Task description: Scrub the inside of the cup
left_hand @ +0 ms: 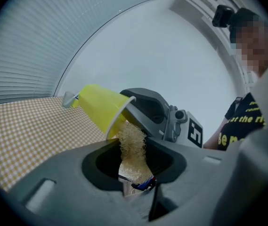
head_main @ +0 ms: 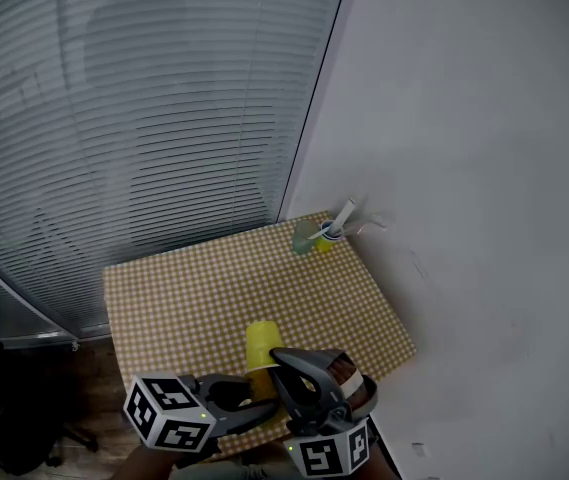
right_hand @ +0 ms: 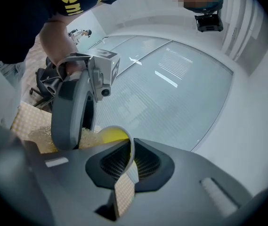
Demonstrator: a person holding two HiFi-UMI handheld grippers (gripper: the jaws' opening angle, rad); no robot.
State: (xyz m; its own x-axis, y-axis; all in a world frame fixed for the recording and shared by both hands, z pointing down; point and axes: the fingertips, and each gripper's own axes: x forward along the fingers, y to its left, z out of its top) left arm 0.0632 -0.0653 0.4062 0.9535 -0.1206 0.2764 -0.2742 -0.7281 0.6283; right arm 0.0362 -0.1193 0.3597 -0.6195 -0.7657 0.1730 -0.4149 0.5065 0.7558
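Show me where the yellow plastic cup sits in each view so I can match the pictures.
Head view: yellow plastic cup at bottom centre, above the near table edge.
Left gripper view: centre-left, tilted, with the beige mesh scrubber at its mouth.
Right gripper view: lower centre, its rim pinched by the right gripper.
Shared landmark: the checked tablecloth.

Yellow print on black shirt (left_hand: 247,121), partly readable as "at the ri" above "Be", cut off at edges, black-and-white square marker on right gripper (left_hand: 129,105) cube, no readable characters
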